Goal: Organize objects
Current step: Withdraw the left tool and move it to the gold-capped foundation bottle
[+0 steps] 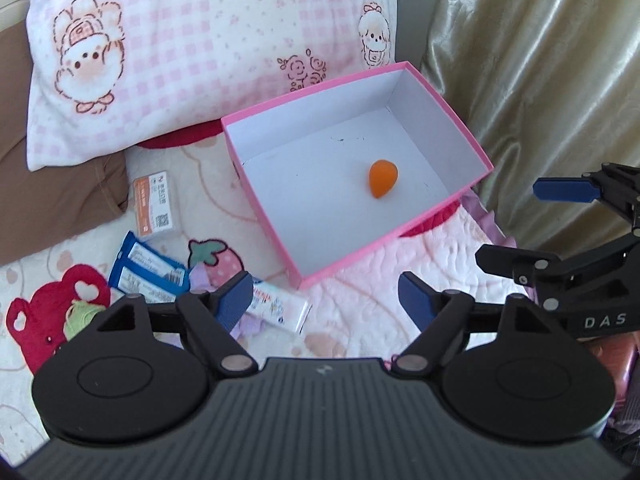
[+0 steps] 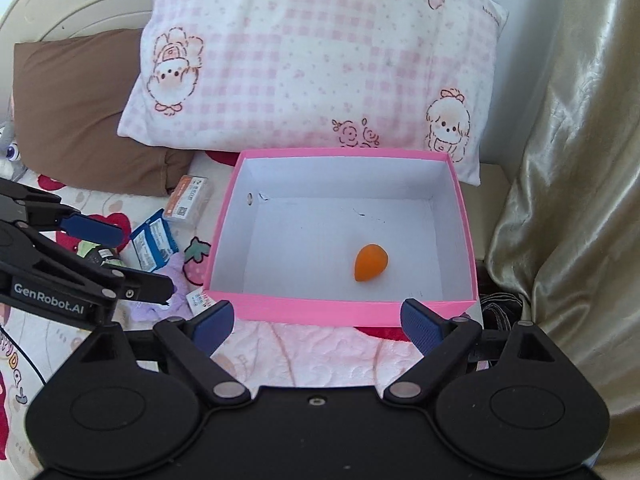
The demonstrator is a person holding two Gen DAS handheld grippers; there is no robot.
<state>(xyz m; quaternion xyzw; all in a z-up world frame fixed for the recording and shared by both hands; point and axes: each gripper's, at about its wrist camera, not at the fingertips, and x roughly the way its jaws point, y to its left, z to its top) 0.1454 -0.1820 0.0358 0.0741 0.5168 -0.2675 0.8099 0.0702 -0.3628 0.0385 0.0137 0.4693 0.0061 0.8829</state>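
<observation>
1. A pink box [image 2: 352, 312] with a white inside is seen sitting open on the fluffy pink blanket [image 2: 320, 356], right in front of the checked pillow [image 2: 320, 60].
2. Only one thing is found inside it: an orange egg-shaped sponge [image 2: 370, 262], lying on the box floor toward the near right side.
3. The left gripper [image 1: 325, 300] is held just short of the box's near corner, fingers spread wide, nothing between them.
4. The right gripper [image 2: 316, 322] is parked at the box's near wall, fingers also spread wide and empty.
5. Left of the box, loose stuff is scattered on the blanket: an orange-and-white pack [image 1: 155, 210], blue packets [image 1: 146, 270], a white tube [image 1: 278, 308] and some purple fabric [image 2: 176, 292].
6. A gold curtain [image 2: 568, 160] is seen hanging on the right.
</observation>
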